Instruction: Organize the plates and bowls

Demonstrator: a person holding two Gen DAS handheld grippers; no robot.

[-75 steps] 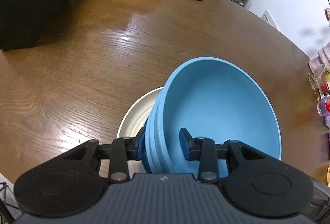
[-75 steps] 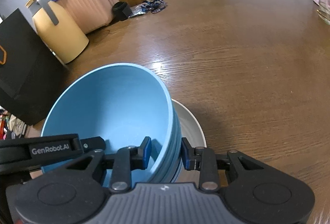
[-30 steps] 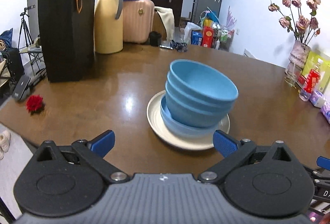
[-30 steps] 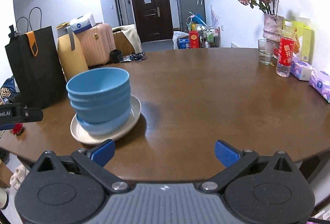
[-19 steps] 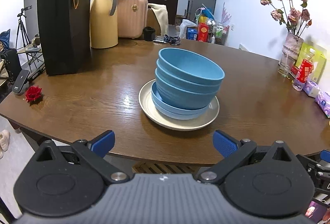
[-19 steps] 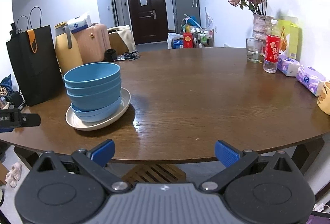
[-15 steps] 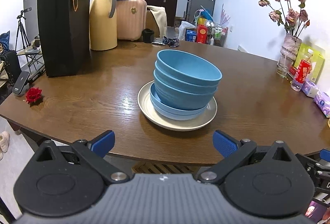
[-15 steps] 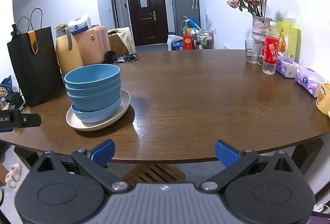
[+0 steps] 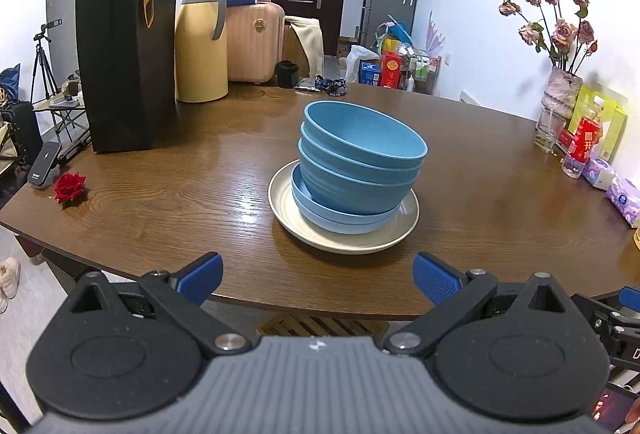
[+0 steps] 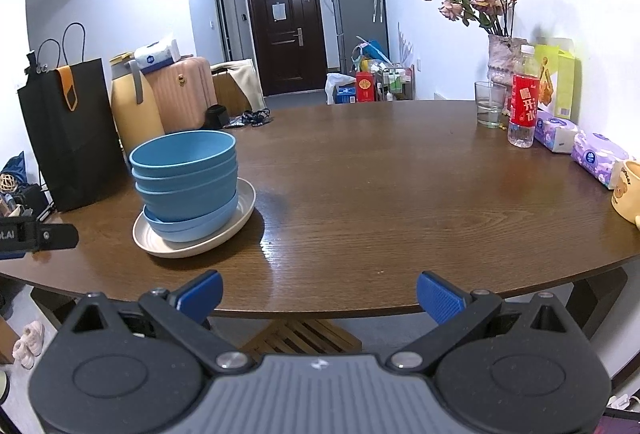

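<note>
A stack of blue bowls [image 9: 358, 162] [image 10: 186, 178] rests on a cream plate [image 9: 344, 234] [image 10: 196, 244] on the round wooden table [image 9: 160, 186] [image 10: 400, 186]. The top bowls lean slightly to one side. My left gripper [image 9: 318, 276] hangs open off the table's near edge, well back from the stack, with nothing between its blue pads. My right gripper [image 10: 318, 294] is open too, also off the near edge, with the stack ahead to its left. Part of the left gripper's body [image 10: 38, 236] shows at the right wrist view's left edge.
A black paper bag [image 9: 126, 62], a yellow jug [image 9: 200, 42] and a red rose [image 9: 70, 186] stand on the table's left. At the right are a vase of dried flowers [image 10: 502, 62], a glass [image 10: 489, 104], a red-labelled bottle [image 10: 523, 106], tissue packs [image 10: 596, 156] and a mug [image 10: 630, 190].
Both grippers let go of the top bowl's rim, opened wide and pulled back off the table's near edge. The stack stays on the plate.
</note>
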